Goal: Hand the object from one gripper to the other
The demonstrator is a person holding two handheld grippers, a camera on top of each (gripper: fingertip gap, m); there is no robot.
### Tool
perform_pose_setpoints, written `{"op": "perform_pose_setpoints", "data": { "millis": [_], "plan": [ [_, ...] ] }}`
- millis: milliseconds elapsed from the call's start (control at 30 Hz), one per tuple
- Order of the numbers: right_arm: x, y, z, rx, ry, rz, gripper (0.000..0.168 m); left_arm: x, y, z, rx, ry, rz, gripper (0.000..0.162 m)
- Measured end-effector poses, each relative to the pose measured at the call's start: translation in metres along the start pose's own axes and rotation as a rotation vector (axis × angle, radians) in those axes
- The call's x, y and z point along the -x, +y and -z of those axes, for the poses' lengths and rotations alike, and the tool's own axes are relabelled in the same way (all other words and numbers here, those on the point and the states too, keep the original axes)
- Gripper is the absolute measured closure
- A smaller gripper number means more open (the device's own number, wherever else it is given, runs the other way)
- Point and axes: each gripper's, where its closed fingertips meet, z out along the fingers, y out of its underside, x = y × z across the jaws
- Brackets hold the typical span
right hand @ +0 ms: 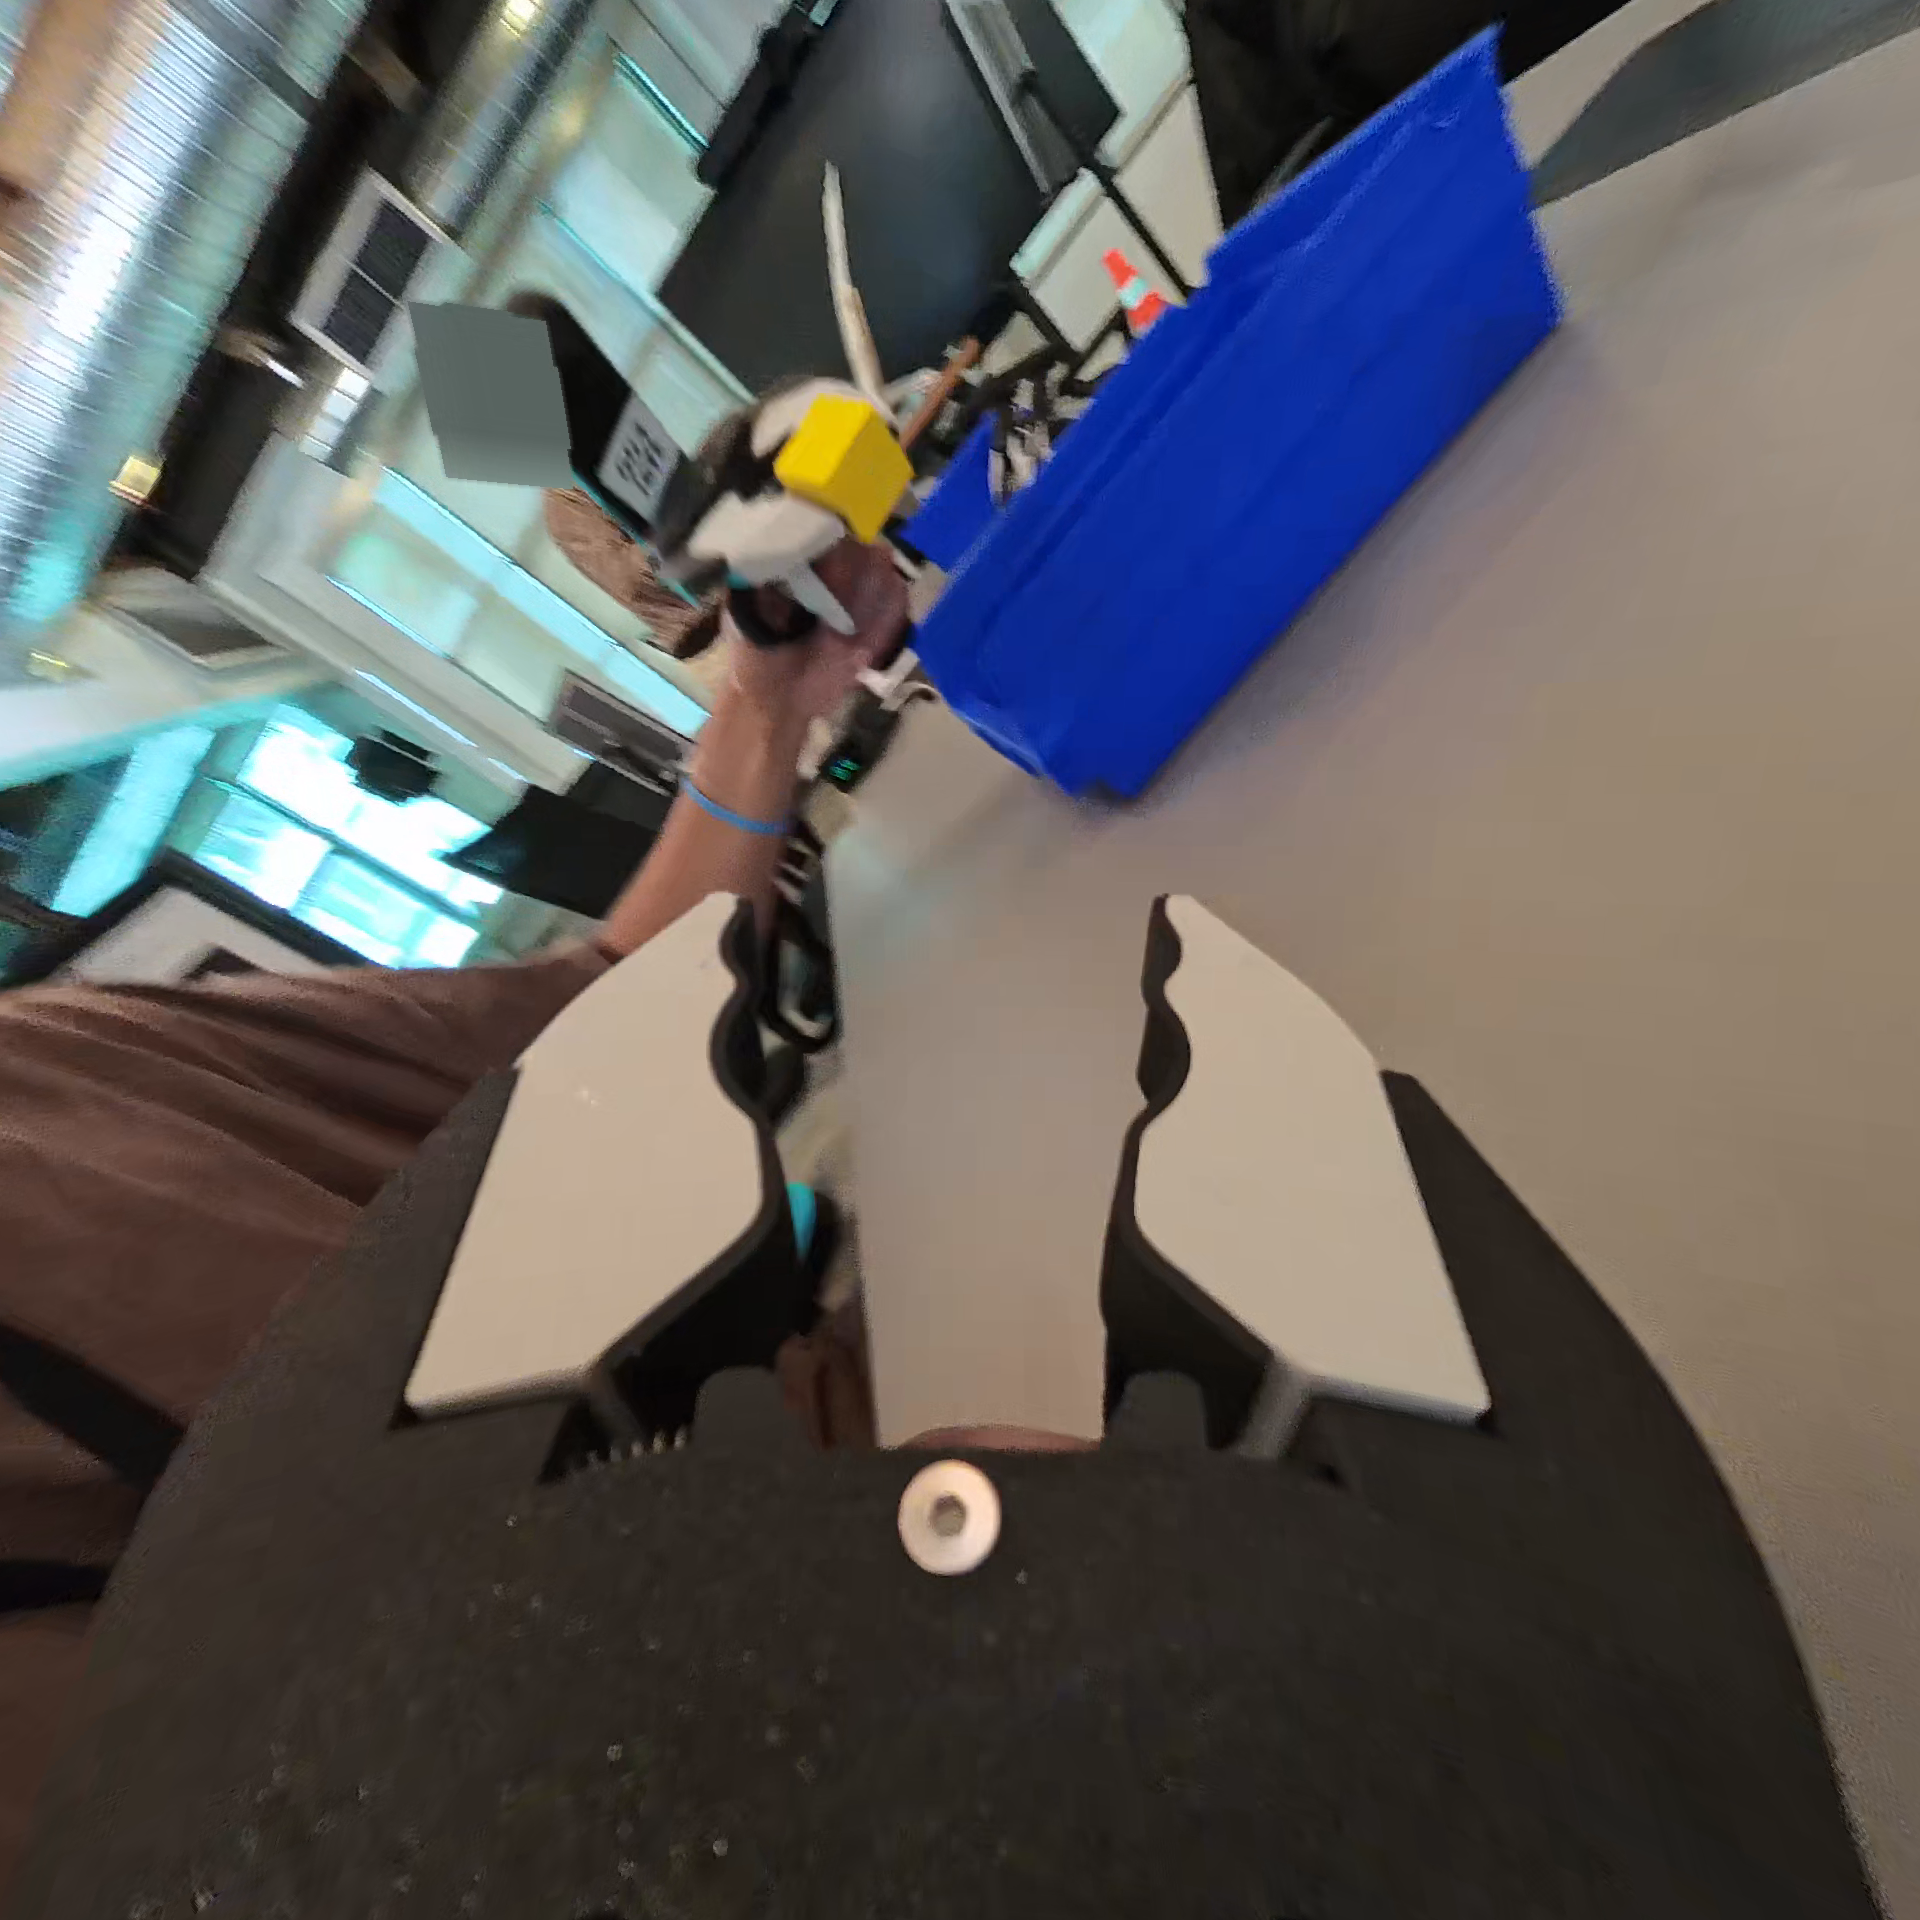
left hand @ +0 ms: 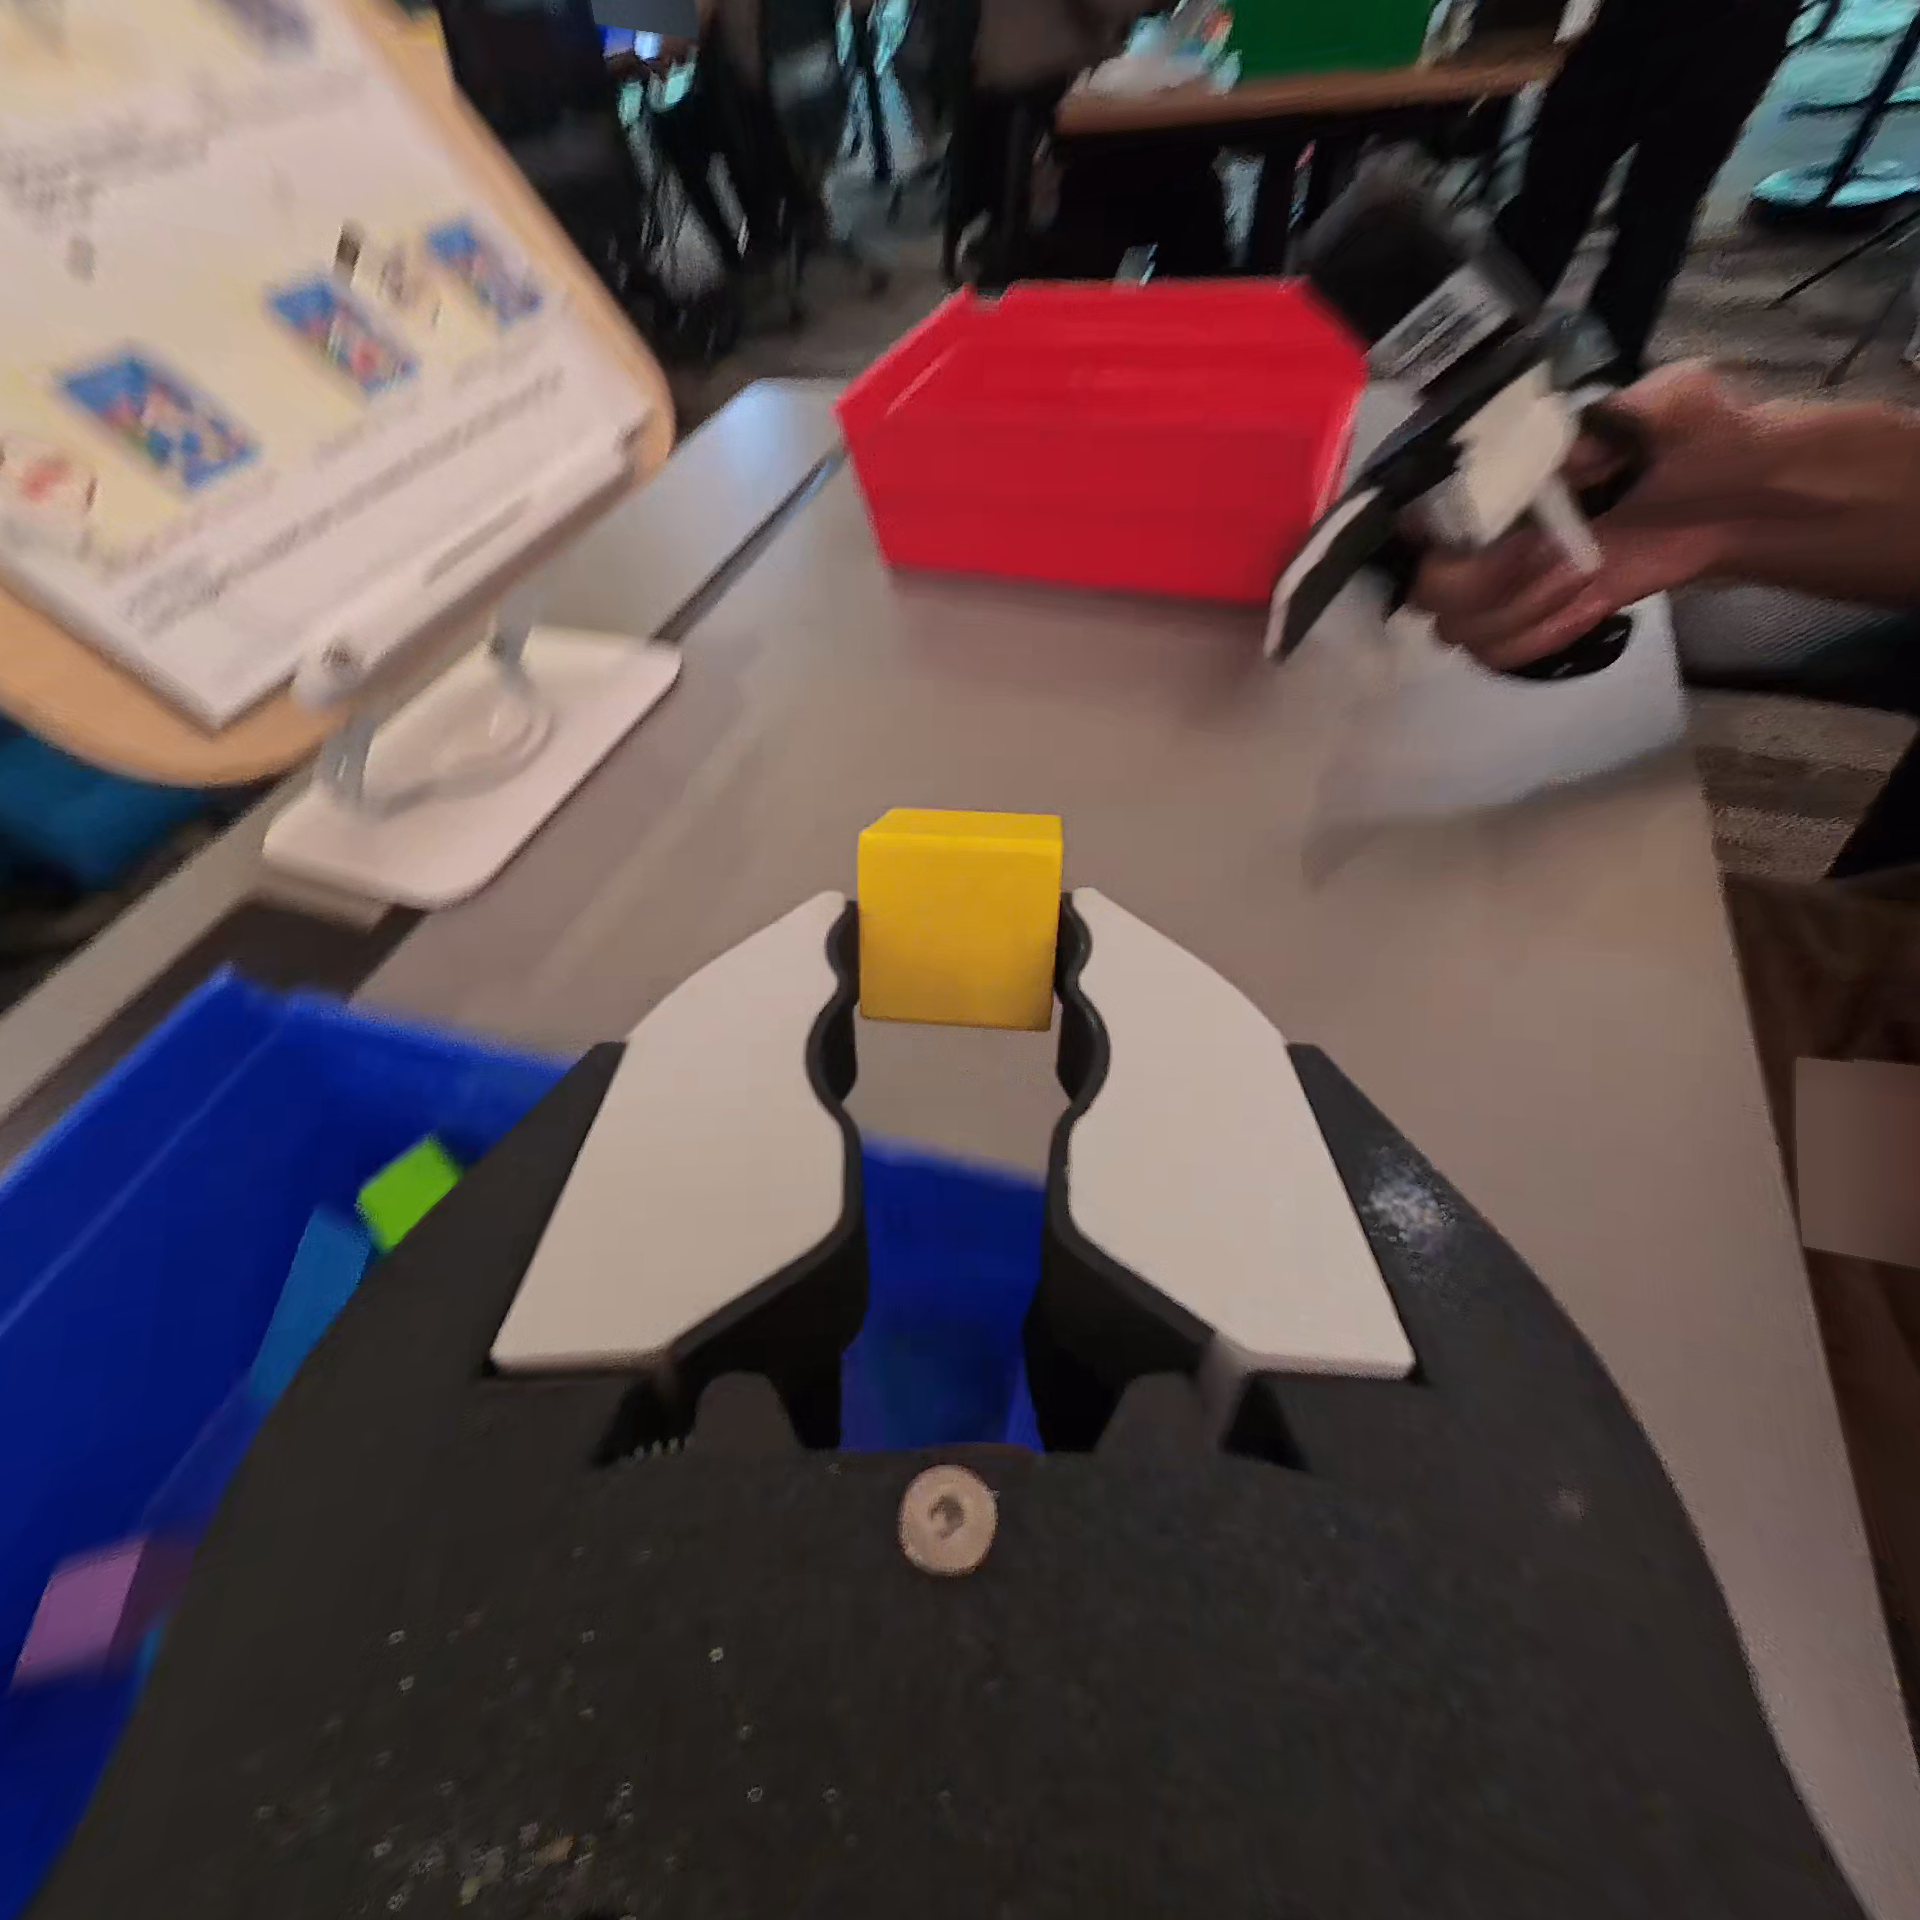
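I work at a grey table in a busy, open room. To my left a rounded wooden board covered in printed sheets stands tilted on a white stand. Beyond the table I see dark chair legs, a wooden desk and grey carpet. On my other side, large windows let in bright bluish daylight, a ribbed silver duct runs overhead, and an orange cone stands far off
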Motion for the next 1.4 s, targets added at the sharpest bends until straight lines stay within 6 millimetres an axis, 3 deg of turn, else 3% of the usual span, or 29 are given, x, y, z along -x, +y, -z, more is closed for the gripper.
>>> {"op": "perform_pose_setpoints", "data": {
  "millis": [133,233,400,467,633,733,833,900,967,1067,1167,1267,1400],
  "plan": [
    [0.035,-0.028,-0.036,-0.04,-0.259,-0.188,0.095,-0.054,-0.041,-0.045,-0.116,0.124,-0.121,0.127],
    [0.054,-0.035,-0.049,-0.028,-0.399,-0.278,0.096,-0.084,-0.053,-0.079,-0.141,0.159,-0.26,0.127],
    [0.058,-0.034,-0.047,-0.052,-0.484,-0.355,0.11,-0.112,-0.056,-0.109,-0.136,0.234,-0.304,0.127],
    [0.056,-0.03,-0.042,-0.045,-0.5,-0.36,0.134,-0.116,-0.053,-0.116,-0.132,0.242,-0.323,0.127],
    [0.047,-0.021,-0.037,-0.026,-0.452,-0.368,0.135,-0.122,-0.042,-0.123,-0.072,0.239,-0.28,0.126],
    [0.046,-0.018,-0.033,0.006,-0.362,-0.28,0.135,-0.124,-0.04,-0.109,-0.085,0.217,-0.12,0.119],
    [0.053,-0.031,-0.006,0.022,-0.248,-0.103,0.135,-0.135,-0.033,-0.084,-0.148,0.236,0.177,0.097],
    [0.052,-0.055,0.028,0.007,-0.114,0.038,0.135,-0.141,-0.013,-0.071,-0.124,0.201,0.323,0.092],
    [0.032,-0.084,0.073,0.004,0.144,0.193,0.135,-0.146,0.012,-0.061,-0.087,0.134,0.421,0.094],
    [-0.025,-0.121,0.16,0.08,0.652,0.349,0.135,-0.158,0.036,-0.047,-0.111,0.08,0.564,0.1],
    [-0.09,-0.12,0.237,0.326,1.021,0.31,0.135,-0.17,0.048,-0.043,-0.139,0.067,0.661,0.102],
    [-0.136,-0.093,0.259,0.555,1.062,0.176,0.135,-0.178,0.049,-0.049,-0.102,0.065,0.629,0.102],
    [-0.18,-0.063,0.249,0.768,1.028,0.153,0.135,-0.184,0.045,-0.06,-0.089,0.099,0.599,0.103]
  ]
}}
